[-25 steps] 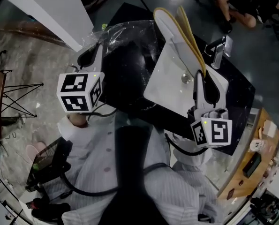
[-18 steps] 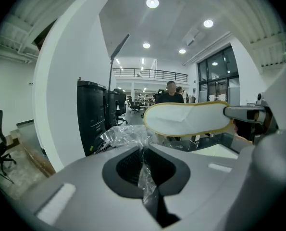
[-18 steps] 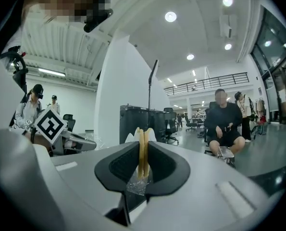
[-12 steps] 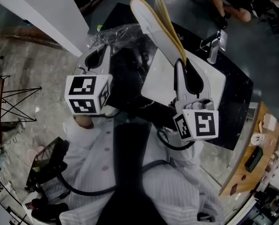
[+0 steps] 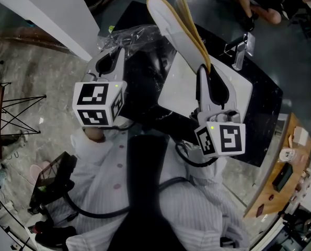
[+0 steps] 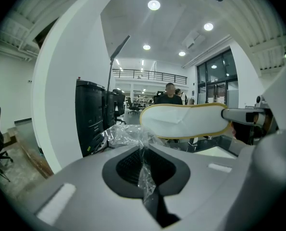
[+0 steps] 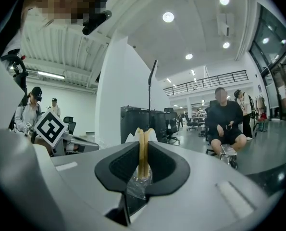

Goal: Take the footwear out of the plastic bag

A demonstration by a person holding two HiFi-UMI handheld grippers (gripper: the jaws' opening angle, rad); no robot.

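Observation:
A pair of white slippers (image 5: 172,21) with yellow trim stands pressed sole to sole, lifted above the table. My right gripper (image 5: 203,70) is shut on their lower end; in the right gripper view the yellow edges (image 7: 142,150) sit between the pads with a scrap of clear film (image 7: 137,186). The clear plastic bag (image 5: 137,37) hangs crumpled to the left of the slippers, apart from them. My left gripper (image 5: 112,56) is shut on a strip of the bag (image 6: 145,170). The left gripper view shows a slipper (image 6: 186,121) lying sideways beyond the bag.
A white board (image 5: 189,95) lies on the black table (image 5: 260,124), with a metal clamp (image 5: 240,50) at its far side. A white pillar (image 5: 45,12) stands at the left, a wooden desk (image 5: 278,182) at the right. A seated person (image 7: 224,119) is ahead.
The right gripper has carried the slippers to the left and slightly up, closer to the left gripper. The left gripper keeps its hold on the bag and has shifted a little right.

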